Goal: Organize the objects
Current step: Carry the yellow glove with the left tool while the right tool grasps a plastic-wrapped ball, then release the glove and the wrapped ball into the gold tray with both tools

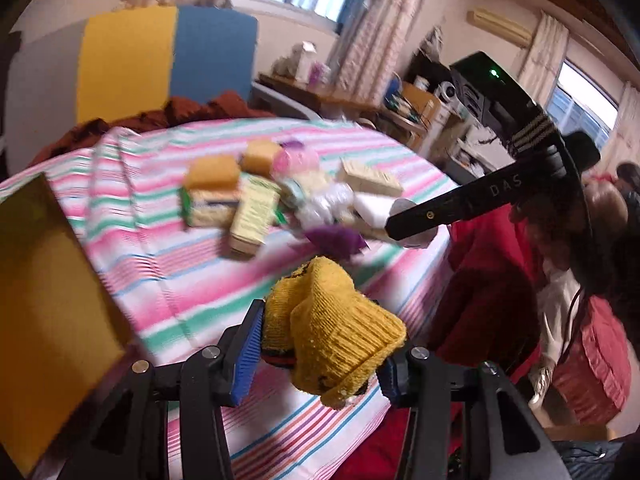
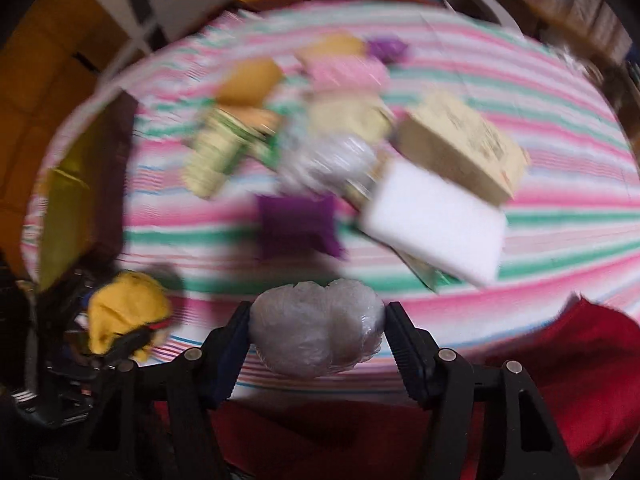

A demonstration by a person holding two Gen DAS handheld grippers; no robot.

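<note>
Grippers over striped cloth (image 2: 560, 208), each holding something.
Left gripper (image 1: 320, 356) pinches a yellow knit sock (image 1: 336, 320); right gripper (image 2: 318, 332) pinches a clear plastic bundle (image 2: 316, 332); blurred clutter lies farther off.

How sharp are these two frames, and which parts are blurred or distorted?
Left wrist view: the yellow knit sock in the left gripper is sharp, the pile behind smeared, fisheye bending the striped cloth. Right wrist view: heavier motion blur throughout; only the right gripper and its clear plastic bundle stay fairly crisp.
</note>
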